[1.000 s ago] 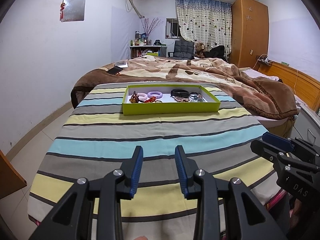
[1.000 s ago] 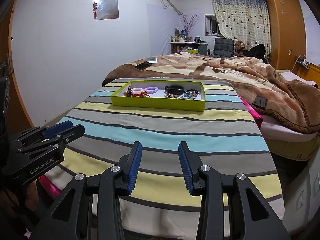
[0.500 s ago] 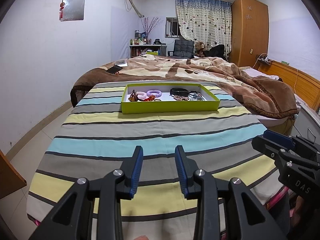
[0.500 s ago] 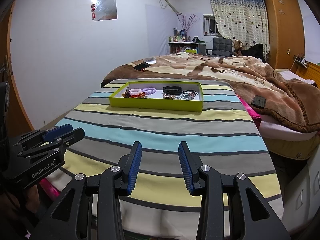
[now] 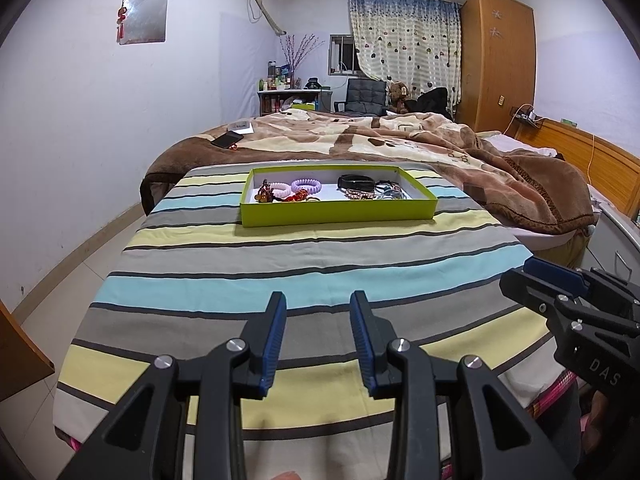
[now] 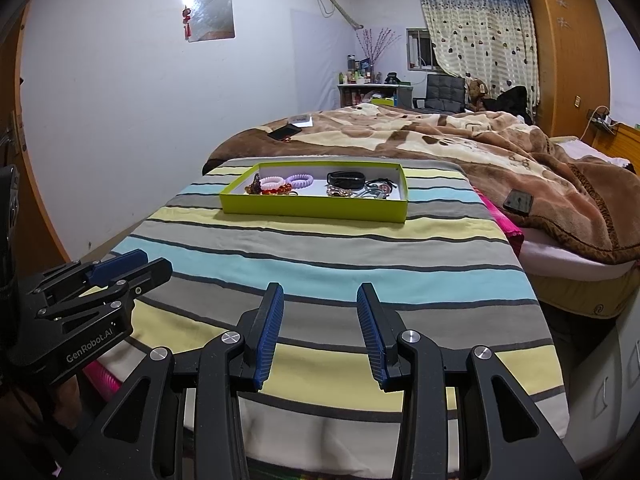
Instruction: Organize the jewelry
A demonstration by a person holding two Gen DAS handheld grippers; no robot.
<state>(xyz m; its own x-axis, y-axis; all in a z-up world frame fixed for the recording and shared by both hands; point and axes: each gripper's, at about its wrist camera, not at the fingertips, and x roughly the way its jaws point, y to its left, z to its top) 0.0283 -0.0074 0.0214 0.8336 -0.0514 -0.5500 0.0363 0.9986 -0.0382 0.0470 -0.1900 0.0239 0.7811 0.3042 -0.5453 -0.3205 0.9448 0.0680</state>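
A lime-green tray (image 5: 338, 214) (image 6: 312, 211) sits at the far end of the striped cloth-covered table (image 5: 280, 272). It holds pink and purple coil hair ties (image 5: 306, 186) (image 6: 299, 179), a red bead bracelet (image 5: 294, 198), a black band (image 5: 356, 181) (image 6: 346, 178) and tangled chains (image 5: 386, 193). My left gripper (image 5: 318, 316) is open and empty, well short of the tray. My right gripper (image 6: 320, 308) is open and empty too; it also shows at the right edge of the left wrist view (image 5: 560, 292).
A bed with a brown blanket (image 5: 400, 144) lies behind the table. A phone (image 5: 227, 139) lies on the bed, a dark remote (image 6: 518, 202) on the blanket at right. Wardrobe (image 5: 496, 64) and desk (image 5: 294, 98) stand at the back wall.
Both grippers have edged slightly back and up; the tray looks a little farther off. Jaws stay open.
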